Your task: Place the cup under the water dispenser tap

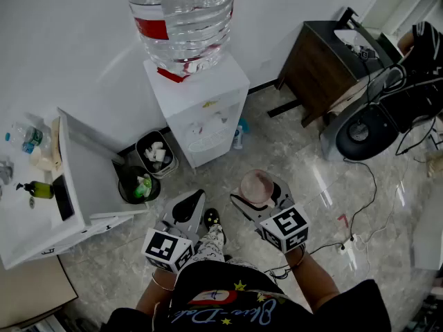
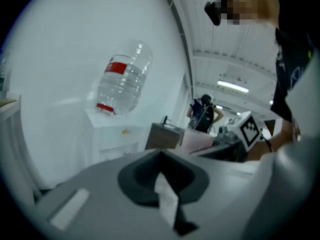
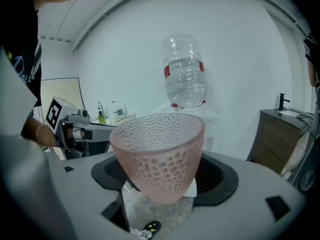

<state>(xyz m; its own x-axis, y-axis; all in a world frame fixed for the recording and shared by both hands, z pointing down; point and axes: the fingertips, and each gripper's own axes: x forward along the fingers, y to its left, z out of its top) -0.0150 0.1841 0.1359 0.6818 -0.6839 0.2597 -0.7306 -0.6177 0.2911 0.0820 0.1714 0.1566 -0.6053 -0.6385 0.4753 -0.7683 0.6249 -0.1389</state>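
The white water dispenser [image 1: 201, 109] stands against the wall with a clear bottle [image 1: 183, 23] upside down on top. It also shows ahead in the left gripper view [image 2: 117, 134], and its bottle [image 3: 185, 74] rises behind the cup in the right gripper view. A pink dimpled cup [image 3: 157, 149] stands upright between the pads of my right gripper [image 3: 160, 171], which is shut on it. In the head view the cup [image 1: 257, 185] hangs over the floor, in front and a little right of the dispenser. My left gripper [image 1: 185, 209] is beside it, shut and empty, its jaws together [image 2: 162, 179].
Two small bins [image 1: 156, 154] [image 1: 138, 185] sit left of the dispenser, beside a white counter [image 1: 76, 185] with bottles. A dark cabinet [image 1: 322, 61] stands at the right. Cables and a power strip [image 1: 349, 244] lie on the floor at the right. A person [image 2: 202, 114] stands far off.
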